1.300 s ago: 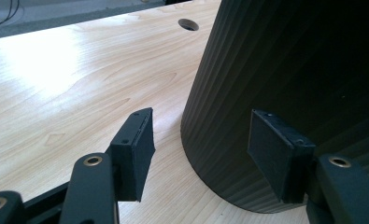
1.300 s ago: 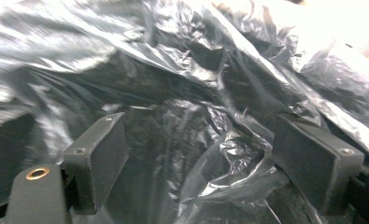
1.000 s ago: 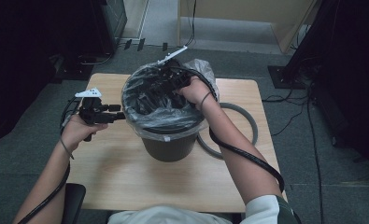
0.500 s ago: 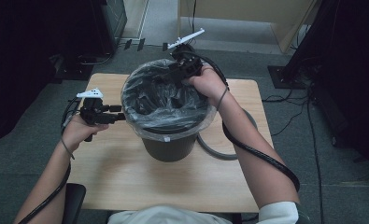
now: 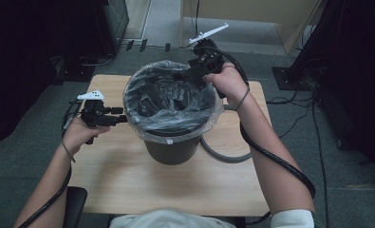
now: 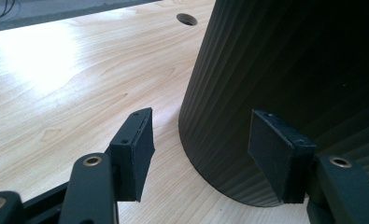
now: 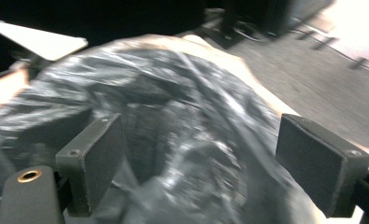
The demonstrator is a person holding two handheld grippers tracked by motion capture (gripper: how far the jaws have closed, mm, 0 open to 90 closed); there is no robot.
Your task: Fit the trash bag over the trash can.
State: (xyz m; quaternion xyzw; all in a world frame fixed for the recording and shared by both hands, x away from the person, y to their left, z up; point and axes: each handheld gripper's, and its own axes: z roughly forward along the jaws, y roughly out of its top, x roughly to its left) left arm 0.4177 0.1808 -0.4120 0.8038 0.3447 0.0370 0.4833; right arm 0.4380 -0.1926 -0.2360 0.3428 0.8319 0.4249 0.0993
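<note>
Black bin [image 5: 171, 147] sits mid-table, clear bag liner [image 5: 168, 102] draped over its rim. Right gripper [image 5: 191, 75] above the far rim, jaws just opening, wide apart, nothing between them. Left gripper [image 5: 121, 118] beside the bin's left wall, jaws apart, gripping nothing. Risk: liner looks loose, could slip into the bin or snag a jaw; a pull with nothing gripping the wall could tip the bin. Grey ring [image 5: 225, 154] lies behind it. Light wood table [image 5: 128, 180], grey carpet, dark cabinets and cables around
</note>
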